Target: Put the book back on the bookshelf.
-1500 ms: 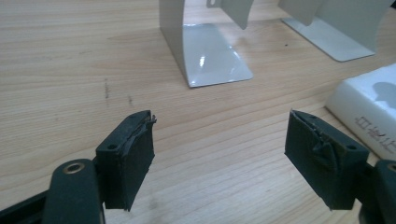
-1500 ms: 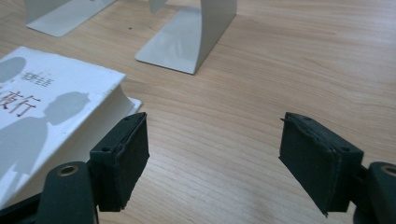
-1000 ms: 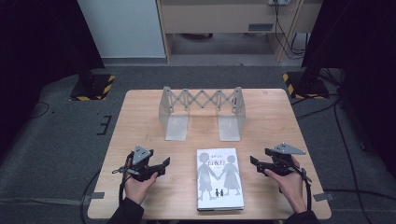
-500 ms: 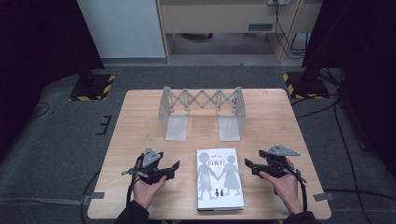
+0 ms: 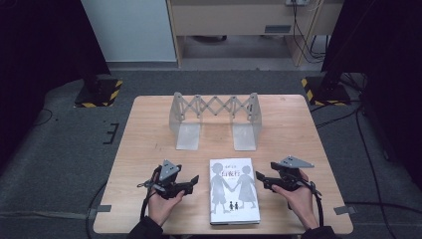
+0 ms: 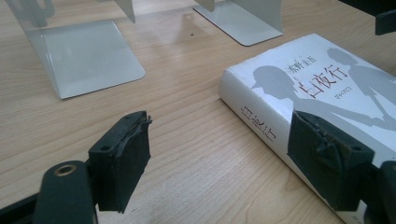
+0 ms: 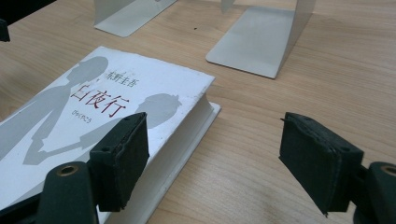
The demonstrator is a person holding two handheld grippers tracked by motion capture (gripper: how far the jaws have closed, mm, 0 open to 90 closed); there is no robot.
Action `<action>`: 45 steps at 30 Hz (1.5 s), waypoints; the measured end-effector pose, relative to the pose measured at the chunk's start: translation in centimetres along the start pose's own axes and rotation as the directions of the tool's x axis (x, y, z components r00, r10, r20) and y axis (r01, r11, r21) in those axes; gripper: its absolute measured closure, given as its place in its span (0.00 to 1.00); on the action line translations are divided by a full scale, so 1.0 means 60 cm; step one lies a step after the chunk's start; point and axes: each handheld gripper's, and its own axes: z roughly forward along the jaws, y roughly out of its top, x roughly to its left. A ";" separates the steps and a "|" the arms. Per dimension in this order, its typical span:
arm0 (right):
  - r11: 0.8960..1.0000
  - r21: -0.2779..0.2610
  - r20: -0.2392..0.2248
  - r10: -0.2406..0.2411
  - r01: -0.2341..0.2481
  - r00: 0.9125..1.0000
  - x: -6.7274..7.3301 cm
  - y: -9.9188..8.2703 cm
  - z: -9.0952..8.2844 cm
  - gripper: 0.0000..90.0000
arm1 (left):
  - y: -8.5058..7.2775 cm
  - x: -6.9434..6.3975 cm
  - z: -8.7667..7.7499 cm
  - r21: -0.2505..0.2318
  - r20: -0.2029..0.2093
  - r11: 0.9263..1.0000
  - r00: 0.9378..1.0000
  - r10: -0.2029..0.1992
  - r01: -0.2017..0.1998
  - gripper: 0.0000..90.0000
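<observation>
A white book (image 5: 234,191) with grey silhouettes and red title characters lies flat near the table's front edge. My left gripper (image 5: 195,180) sits just left of it, jaws open and pointing right at the spine. In the left gripper view the gripper (image 6: 224,158) has bare wood between its pads, and the book (image 6: 317,84) lies against the right pad. My right gripper (image 5: 260,179) is open on the book's right side, pointing left. In the right gripper view the gripper (image 7: 219,158) straddles the book's (image 7: 93,107) page-edge corner without touching it.
A metal extendable bookend rack (image 5: 214,117) stands at the table's middle back, its two flat foot plates (image 6: 81,56) (image 7: 261,42) reaching toward the book. Bare wooden table (image 5: 149,149) lies on both sides. The floor around is dark carpet.
My left gripper has slid right, closer to the book's spine. The right gripper has barely shifted. The book and rack have stayed put.
</observation>
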 end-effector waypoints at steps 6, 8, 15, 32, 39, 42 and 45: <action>1.000 0.011 -0.019 -0.009 0.009 1.000 0.010 -0.002 0.006 0.27 | -0.002 -0.011 0.007 0.005 0.014 1.000 1.000 0.018 -0.018 0.22; 1.000 0.013 -0.027 -0.008 0.008 1.000 0.015 -0.003 0.009 0.27 | -0.002 -0.016 0.010 0.008 0.021 1.000 1.000 0.022 -0.022 0.22; 1.000 0.023 -0.061 0.007 -0.006 0.998 0.026 -0.008 0.019 0.27 | -0.002 -0.028 0.018 0.015 0.042 0.999 0.999 0.030 -0.030 0.23; 0.999 0.048 -0.110 0.019 -0.014 0.994 0.045 -0.017 0.042 0.27 | -0.011 -0.041 0.029 0.045 0.062 0.998 0.997 0.049 -0.052 0.24; 0.998 0.049 -0.130 0.034 -0.028 0.991 0.053 -0.018 0.049 0.27 | -0.013 -0.056 0.036 0.056 0.090 0.996 0.994 0.062 -0.068 0.24; 0.998 0.049 -0.133 0.038 -0.031 0.990 0.054 -0.019 0.052 0.25 | -0.013 -0.060 0.038 0.060 0.097 0.995 0.993 0.069 -0.075 0.24; 0.998 0.047 -0.135 0.045 -0.039 0.990 0.054 -0.019 0.054 0.25 | -0.013 -0.061 0.040 0.067 0.101 0.994 0.992 0.074 -0.081 0.23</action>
